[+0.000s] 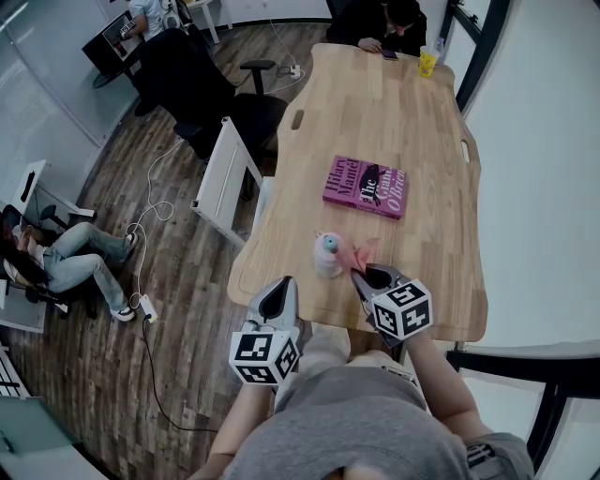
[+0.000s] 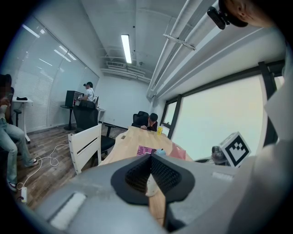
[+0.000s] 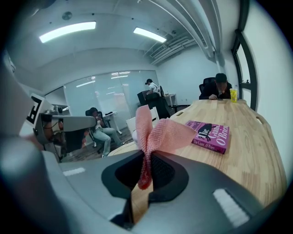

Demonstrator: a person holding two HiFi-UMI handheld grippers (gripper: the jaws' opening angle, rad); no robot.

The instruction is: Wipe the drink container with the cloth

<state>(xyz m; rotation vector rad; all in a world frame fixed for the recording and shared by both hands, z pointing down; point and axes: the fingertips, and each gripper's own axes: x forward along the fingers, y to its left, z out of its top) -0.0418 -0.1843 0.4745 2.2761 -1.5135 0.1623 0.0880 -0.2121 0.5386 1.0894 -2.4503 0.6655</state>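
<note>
One pale, blue-capped container (image 1: pixel 327 255) is shown upright near the bench (image 1: pixel 394 122) edge. One pink knitted cloth (image 3: pixel 158 135) is pinched in the right claw (image 3: pixel 145 169); the left claw (image 2: pixel 150 176) is pressed together, empty.

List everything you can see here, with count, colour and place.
table: one, light wood, centre.
drink container: one, pale with blue top, upright near the table's front edge.
cloth: one, pink, in the right gripper beside the drink container.
book: one, magenta, flat at mid-table.
cup: one, yellow, table's far end.
chair: one, white, left of the table.
seated person: one, dark clothes, table's far end.
person in jeans: one, seated far left.
left gripper: one, grey, shut, empty, at front edge.
right gripper: one, grey, shut on cloth.
</note>
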